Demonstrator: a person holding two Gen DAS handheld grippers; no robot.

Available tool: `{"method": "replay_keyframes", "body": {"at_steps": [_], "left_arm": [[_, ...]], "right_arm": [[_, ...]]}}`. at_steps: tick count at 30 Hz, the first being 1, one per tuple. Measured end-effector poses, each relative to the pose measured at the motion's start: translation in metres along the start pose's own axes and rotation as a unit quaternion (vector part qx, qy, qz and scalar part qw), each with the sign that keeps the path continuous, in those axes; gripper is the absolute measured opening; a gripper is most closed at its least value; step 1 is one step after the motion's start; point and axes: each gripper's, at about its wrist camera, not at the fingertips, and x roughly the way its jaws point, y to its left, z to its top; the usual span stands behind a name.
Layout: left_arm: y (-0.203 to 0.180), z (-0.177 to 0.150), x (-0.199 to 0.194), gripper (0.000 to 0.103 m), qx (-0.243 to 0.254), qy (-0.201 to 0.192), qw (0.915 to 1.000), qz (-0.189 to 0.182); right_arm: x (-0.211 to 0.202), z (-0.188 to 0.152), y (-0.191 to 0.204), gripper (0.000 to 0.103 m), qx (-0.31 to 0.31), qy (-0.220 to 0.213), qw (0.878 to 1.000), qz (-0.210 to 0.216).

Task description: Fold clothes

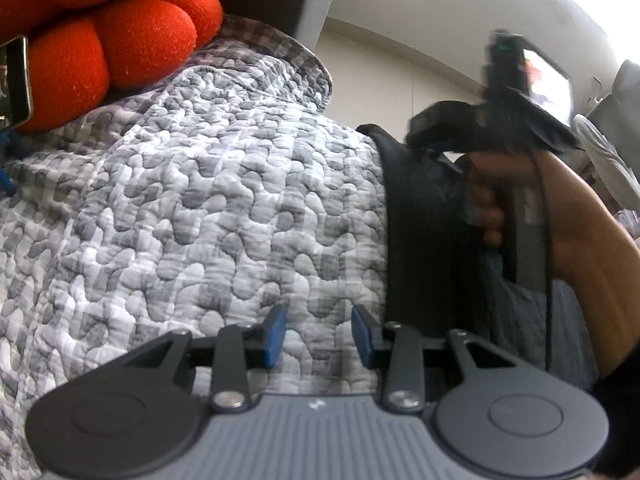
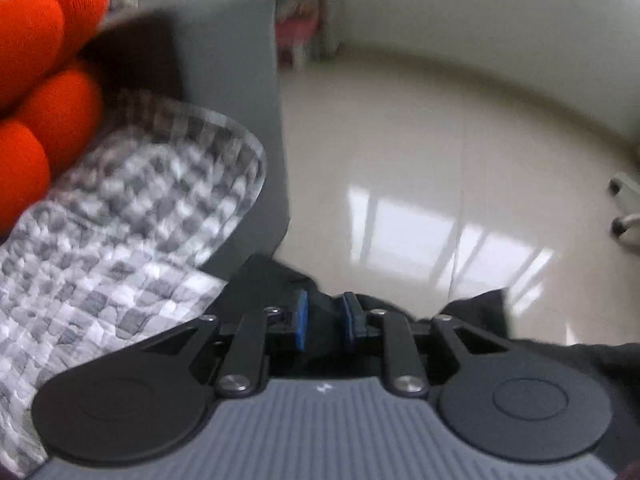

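A dark garment [image 1: 424,220] hangs at the right edge of the grey checked quilt [image 1: 200,200]. My left gripper [image 1: 319,332] is open and empty, its blue pads over the quilt, just left of the garment. My right gripper [image 2: 325,320] has its blue pads closed on a fold of the dark garment [image 2: 316,312], which also spreads to its right [image 2: 480,312]. In the left wrist view the right gripper's body and the hand holding it [image 1: 560,208] show beside the garment.
An orange knotted cushion [image 1: 100,28] lies at the far left on the quilt; it also shows in the right wrist view [image 2: 36,80]. A grey sofa arm [image 2: 236,100] stands behind the quilt [image 2: 120,220]. Glossy pale floor [image 2: 440,160] lies to the right.
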Motion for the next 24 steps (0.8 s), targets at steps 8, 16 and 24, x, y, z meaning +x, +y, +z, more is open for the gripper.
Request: {"method": "replay_keyframes", "body": {"at_steps": [8, 16, 24], "left_arm": [[-0.001, 0.002, -0.003, 0.038, -0.003, -0.004, 1.0000, -0.001], [-0.004, 0.002, -0.011, 0.038, 0.000, -0.016, 0.9999, -0.003], [0.000, 0.003, -0.018, 0.038, 0.004, -0.029, 0.9995, 0.009]], "right_arm": [[-0.071, -0.038, -0.020, 0.023, 0.018, -0.021, 0.999, 0.044], [-0.136, -0.076, -0.028, 0.023, 0.019, -0.010, 0.998, 0.063], [-0.206, -0.133, -0.009, 0.023, 0.007, 0.033, 0.994, 0.105]]}}
